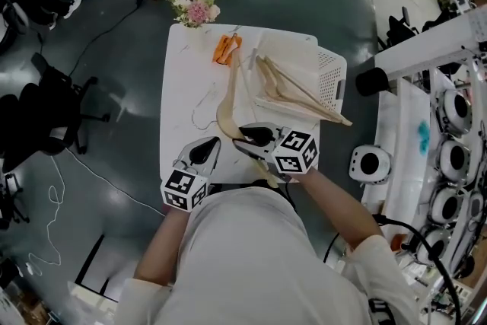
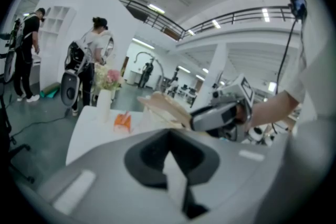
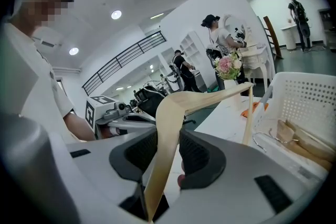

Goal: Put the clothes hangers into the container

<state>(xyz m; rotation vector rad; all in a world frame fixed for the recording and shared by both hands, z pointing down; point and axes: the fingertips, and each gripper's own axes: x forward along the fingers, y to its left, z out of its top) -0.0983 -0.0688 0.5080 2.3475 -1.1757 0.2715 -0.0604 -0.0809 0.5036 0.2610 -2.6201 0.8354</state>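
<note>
Your right tool (image 1: 255,137) is clamped on one arm of a wooden hanger (image 1: 228,99). In the right gripper view the pads squeeze the wood from both sides. From there the hanger runs up over the white bench (image 1: 183,80), bends, and its far tip ends near the orange thing (image 1: 224,48), just left of the container (image 1: 327,72). I can't tell whether that tip touches the bench.

Your left tool (image 1: 204,152) sits just left of the right one, near the bench's front edge. Its jaws have a narrow gap with only white bench showing through, so it's empty.

Around it: the orange thing lies at the far side of the bench. A vase of pink and white flowers (image 1: 195,7) stands on the far left corner, just past it.

The container is a white perforated basket on the right half of the bench, right beside the held hanger. It has several wooden hangers (image 1: 293,91) lying in it at a slant, and their ends stick out over its near right rim.

Off the bench, a black office chair (image 1: 46,110) stands well off to the left on the dark floor. White machines (image 1: 449,156) line the right side. The gripper views show a few people standing by white shelves in the background.
</note>
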